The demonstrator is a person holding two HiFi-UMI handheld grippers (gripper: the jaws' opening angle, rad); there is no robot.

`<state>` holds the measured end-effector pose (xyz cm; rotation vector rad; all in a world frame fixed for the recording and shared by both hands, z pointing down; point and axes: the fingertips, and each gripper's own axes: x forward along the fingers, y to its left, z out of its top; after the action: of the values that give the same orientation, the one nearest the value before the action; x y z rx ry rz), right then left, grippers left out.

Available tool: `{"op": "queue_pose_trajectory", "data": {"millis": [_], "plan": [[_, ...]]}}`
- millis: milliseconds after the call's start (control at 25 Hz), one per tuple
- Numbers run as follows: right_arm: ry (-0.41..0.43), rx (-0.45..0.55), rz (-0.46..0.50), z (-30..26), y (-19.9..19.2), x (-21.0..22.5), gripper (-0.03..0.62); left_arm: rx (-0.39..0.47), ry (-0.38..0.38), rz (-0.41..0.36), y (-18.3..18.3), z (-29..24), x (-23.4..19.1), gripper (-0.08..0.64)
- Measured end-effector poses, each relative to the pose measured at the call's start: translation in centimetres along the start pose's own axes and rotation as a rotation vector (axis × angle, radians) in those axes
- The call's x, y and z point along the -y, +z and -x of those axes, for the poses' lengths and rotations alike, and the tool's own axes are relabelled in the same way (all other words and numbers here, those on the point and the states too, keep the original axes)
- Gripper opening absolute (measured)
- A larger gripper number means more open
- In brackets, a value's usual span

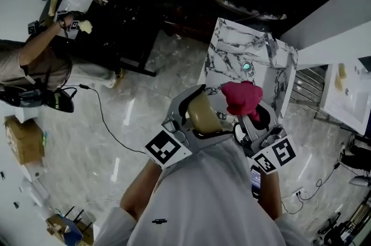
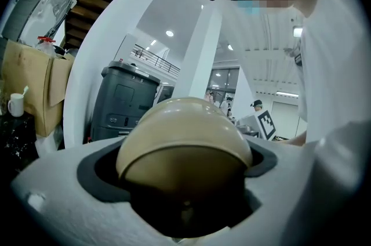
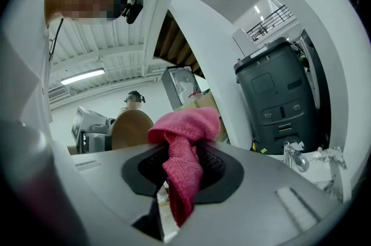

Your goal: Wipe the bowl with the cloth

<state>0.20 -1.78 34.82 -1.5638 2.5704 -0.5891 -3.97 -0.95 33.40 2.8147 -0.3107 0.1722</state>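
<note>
My left gripper is shut on a tan bowl, held up in front of my chest; in the left gripper view the bowl fills the space between the jaws, bottom side toward the camera. My right gripper is shut on a pink cloth, bunched above the jaws just right of the bowl. In the right gripper view the cloth hangs down between the black pads, and the bowl shows as a tan disc at the left.
Below and beyond the grippers stands a white marble counter with a tap and a sink. A person sits at a dark table at the far left. Cables run over the marble floor.
</note>
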Motion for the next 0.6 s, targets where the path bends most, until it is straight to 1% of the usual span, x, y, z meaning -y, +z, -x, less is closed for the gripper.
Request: {"op": "queue_pose_trajectory", "data": {"millis": [40,120,200,320,400,480,600], "plan": [[0.022,0.005,0.010,0.1,0.5,0.2,0.097,0.006,0.000,0.009,0.1,-0.3,-0.1,0.558],[0.071,0.015,0.026,0.4,1.2,0.7,0.097,0.018,-0.028,0.020,0.3,-1.1,0.3,0.558],[0.129,0.021,0.036,0.8,1.5,1.1,0.097,0.019,-0.086,0.026,0.2,-1.8,1.1,0.558],[0.220,0.014,0.032,0.8,1.8,1.2,0.097,-0.013,-0.157,0.017,-0.6,-2.5,2.1,0.558],[0.273,0.004,0.027,0.9,2.1,1.3,0.097,-0.023,-0.175,0.027,-1.0,-3.1,2.2,0.558],[0.333,-0.007,0.048,1.4,2.2,1.2,0.097,-0.015,-0.185,0.042,-1.1,-3.8,2.3,0.558],[0.458,-0.012,0.082,2.2,2.3,0.7,0.095,0.002,-0.202,0.055,-0.8,-4.9,2.5,0.558]]}}
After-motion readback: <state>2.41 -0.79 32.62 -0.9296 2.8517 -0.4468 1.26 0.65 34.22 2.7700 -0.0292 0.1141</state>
